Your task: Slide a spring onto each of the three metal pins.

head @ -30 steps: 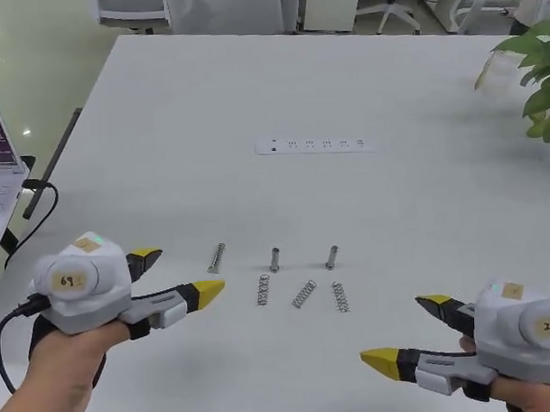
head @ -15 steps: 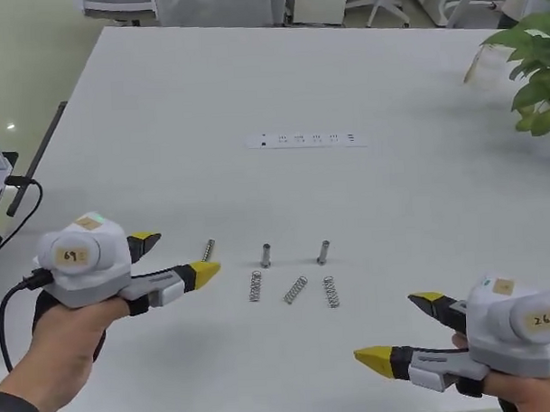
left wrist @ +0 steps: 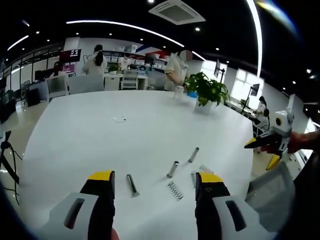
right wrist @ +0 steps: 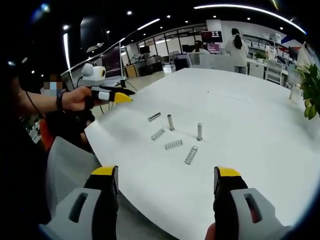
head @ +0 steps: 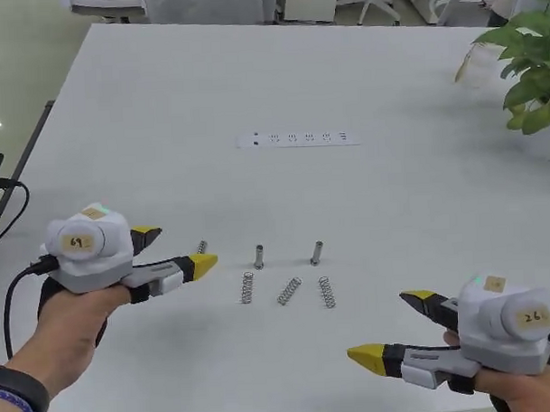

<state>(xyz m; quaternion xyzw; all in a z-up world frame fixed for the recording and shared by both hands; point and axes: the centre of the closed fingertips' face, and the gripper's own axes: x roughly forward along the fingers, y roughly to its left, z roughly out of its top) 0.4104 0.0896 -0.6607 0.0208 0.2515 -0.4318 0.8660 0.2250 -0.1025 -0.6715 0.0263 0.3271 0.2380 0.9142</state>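
White table [head: 253, 80], not much clutter. There's a power strip [head: 298, 139] further back in the middle, a plant [head: 526, 66] at the far right corner, and a chair [head: 376, 2] past the far end. The left gripper view also catches a person [left wrist: 96, 59] standing back in the office.

The three pins sit in a row near the front of the table. The left pin [head: 201, 247] lies on its side. The middle pin [head: 259, 255] and right pin [head: 316, 252] stand upright. Just in front of them the three springs [head: 289, 290] lie flat in their own row, each apart from the others, none on a pin.

Nothing's really in the way. In the head view the lower tip of the left claw [head: 174, 247] lines up right beside the left pin. In the left gripper view that pin lies ahead, between the two jaws.

Left claw: jaws spread wide, nothing in them, touching nothing, off to the left of the row. Right claw [head: 392, 327]: also spread wide and empty, down at the front right, well apart from the springs.
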